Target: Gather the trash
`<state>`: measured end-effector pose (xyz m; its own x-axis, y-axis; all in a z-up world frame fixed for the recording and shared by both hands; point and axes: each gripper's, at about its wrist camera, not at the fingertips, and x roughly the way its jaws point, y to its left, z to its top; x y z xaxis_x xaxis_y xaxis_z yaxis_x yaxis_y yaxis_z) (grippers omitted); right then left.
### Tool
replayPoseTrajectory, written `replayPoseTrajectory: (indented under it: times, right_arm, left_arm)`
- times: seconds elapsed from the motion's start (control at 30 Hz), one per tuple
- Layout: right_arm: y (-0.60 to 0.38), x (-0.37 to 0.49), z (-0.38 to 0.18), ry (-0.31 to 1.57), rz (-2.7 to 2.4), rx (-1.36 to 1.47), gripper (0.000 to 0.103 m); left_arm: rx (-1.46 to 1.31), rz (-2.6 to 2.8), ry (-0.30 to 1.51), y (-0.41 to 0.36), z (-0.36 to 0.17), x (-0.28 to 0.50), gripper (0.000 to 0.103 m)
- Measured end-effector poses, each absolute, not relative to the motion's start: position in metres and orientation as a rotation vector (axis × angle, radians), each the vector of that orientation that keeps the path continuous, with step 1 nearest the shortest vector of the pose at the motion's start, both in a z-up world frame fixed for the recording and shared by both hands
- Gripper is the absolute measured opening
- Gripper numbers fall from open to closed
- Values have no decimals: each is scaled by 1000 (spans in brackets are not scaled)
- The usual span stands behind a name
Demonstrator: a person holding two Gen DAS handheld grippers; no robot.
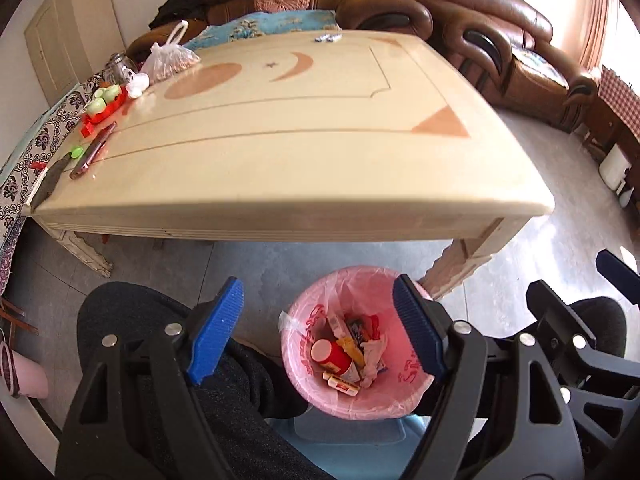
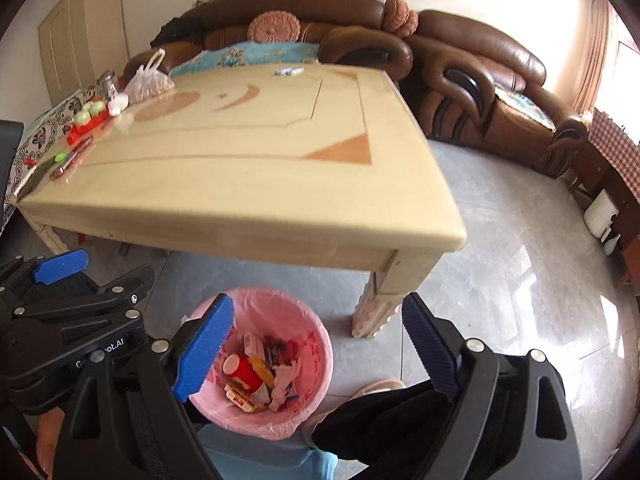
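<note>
Brown leather sofas (image 1: 460, 8) line the far wall, and between them and us stands a low cream coffee table (image 1: 304, 152) whose near and middle stretches lie bare. We hold both grippers low, in front of the table's near edge, above a bin lined with a pink bag (image 1: 356, 344). Our left gripper (image 1: 316, 332) has its blue pads spread wide with nothing between them, and our right gripper (image 2: 316, 352) is just as wide and just as empty.

The trash already gathered sits in the bin: a red cup (image 1: 334, 354), crumpled paper (image 1: 374, 354) and a few wrappers. What remains on the table crowds its far left corner: a red tray (image 1: 105, 109) carrying green cups, a white tissue wad (image 1: 137, 85), a knotted plastic bag (image 1: 170, 58), a phone (image 1: 93, 151) and a small green cap (image 1: 76, 152). Two small packets (image 1: 327, 38) lie at the far edge.

We judge the collecting nearly done, and the risk now is mostly one of choice. The tissue lies just beside the tray and the bag, so a wide grab there could drag the cups over or pinch the bag. The phone sits near the cap and could be mistaken for rubbish. Reaching that far also means leaning across the table, and a knee beside the bin could tip it.
</note>
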<state>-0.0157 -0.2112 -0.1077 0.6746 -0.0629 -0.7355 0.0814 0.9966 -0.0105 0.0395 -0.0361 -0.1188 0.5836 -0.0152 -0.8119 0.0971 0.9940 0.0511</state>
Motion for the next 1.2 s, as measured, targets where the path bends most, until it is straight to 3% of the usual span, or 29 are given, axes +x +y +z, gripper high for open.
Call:
replayPoseTrajectory:
  times: [0.23, 0.53, 1.2]
  right_arm:
    - [-212, -55, -49, 643, -161, -20, 96]
    - [-210, -99, 4, 497, -209, -17, 96]
    - [-195, -145, 40, 437, -257, -16, 96]
  left_arm:
    - [57, -57, 839, -36, -72, 18, 79]
    - [59, -21, 707, -31, -18, -21, 90]
    - [35, -37, 646, -16, 14, -62, 91]
